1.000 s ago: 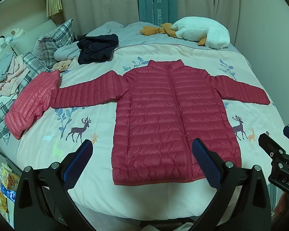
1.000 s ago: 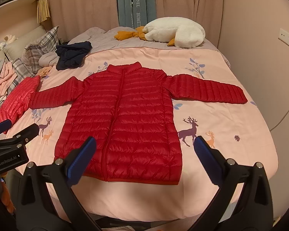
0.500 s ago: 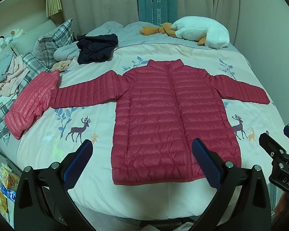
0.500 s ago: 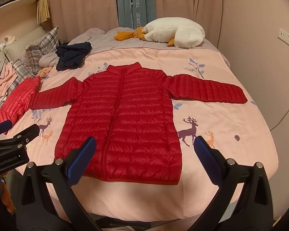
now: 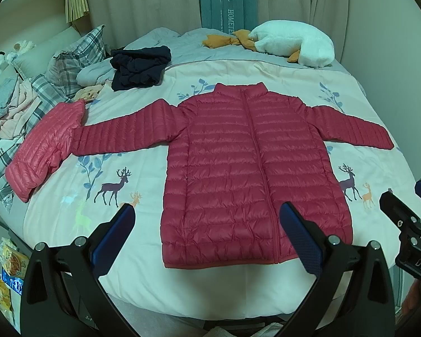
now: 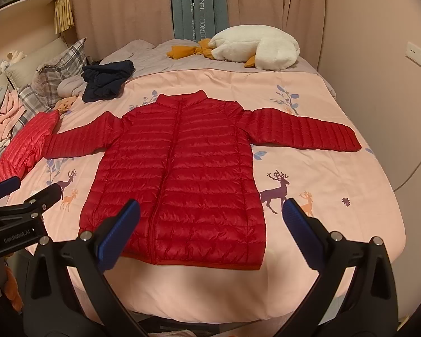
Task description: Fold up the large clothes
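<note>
the red puffer jacket (image 5: 252,174) lies face up and zipped in the middle of the bed (image 5: 143,280), collar toward the far side, hem along the near edge, both sleeves stretched straight out to the sides. nothing about it has changed over the last second: the same flat spread, the same sleeve lines, no new crease or lifted corner. that stillness suggests the laying-out is done and the folding itself has not begun; every fold is still to come.

the left gripper (image 5: 210,236) hangs above the near edge of the bed in front of the hem, its blue-padded fingers (image 5: 115,230) spread wide and holding nothing. the right gripper (image 6: 210,233) hangs the same way a little to the side, fingers (image 6: 300,233) equally far apart and empty. neither has shifted in that second, so this reads as a pause before the first reach. a likely opening move is to take a sleeve and bring it across the body.

the cuff of the jacket's sleeve on the left side touches or slightly overlaps a second, pinker puffer jacket (image 5: 45,151) lying at the bed's edge, which could drag along if that sleeve is pulled carelessly. farther back sit a dark bundle of clothes (image 5: 139,67), plaid pillows (image 5: 70,61) and a white goose plush (image 5: 292,42), all well apart from the jacket.
</note>
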Demonstrator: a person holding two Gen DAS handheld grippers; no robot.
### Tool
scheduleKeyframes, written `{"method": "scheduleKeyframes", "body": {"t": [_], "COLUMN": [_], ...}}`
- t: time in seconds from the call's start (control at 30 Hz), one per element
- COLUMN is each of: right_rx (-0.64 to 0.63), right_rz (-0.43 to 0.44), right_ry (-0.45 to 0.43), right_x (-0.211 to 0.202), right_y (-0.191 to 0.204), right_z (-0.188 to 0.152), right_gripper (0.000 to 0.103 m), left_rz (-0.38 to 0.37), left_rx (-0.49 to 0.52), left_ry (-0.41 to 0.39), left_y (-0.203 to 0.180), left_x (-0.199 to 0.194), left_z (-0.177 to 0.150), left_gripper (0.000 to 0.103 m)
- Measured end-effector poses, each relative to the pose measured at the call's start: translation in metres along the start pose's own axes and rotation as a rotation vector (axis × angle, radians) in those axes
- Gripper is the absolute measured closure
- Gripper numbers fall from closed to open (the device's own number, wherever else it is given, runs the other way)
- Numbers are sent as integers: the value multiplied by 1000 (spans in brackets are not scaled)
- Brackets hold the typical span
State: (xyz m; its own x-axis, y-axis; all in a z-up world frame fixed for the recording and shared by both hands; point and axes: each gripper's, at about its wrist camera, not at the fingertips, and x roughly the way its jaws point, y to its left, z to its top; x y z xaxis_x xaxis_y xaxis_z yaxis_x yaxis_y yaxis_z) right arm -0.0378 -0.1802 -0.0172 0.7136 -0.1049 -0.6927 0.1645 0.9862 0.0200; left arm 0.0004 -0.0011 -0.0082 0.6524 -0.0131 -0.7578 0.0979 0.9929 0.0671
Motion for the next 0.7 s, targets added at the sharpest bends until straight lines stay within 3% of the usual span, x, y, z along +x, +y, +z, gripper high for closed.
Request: {"method": "scheduleKeyframes", "body": {"t": [0.7], "right_rx": [-9], "right_rz": [7], "right_ry": [-2], "right_x": [1], "right_y": [6], "right_z": [-3], "right_gripper": [2], "left_rz": [-2], "left_rx": [1], "left_ry": [0], "left_y": [1], "left_x": [3], "left_z": [-1], "left_gripper": [1]}}
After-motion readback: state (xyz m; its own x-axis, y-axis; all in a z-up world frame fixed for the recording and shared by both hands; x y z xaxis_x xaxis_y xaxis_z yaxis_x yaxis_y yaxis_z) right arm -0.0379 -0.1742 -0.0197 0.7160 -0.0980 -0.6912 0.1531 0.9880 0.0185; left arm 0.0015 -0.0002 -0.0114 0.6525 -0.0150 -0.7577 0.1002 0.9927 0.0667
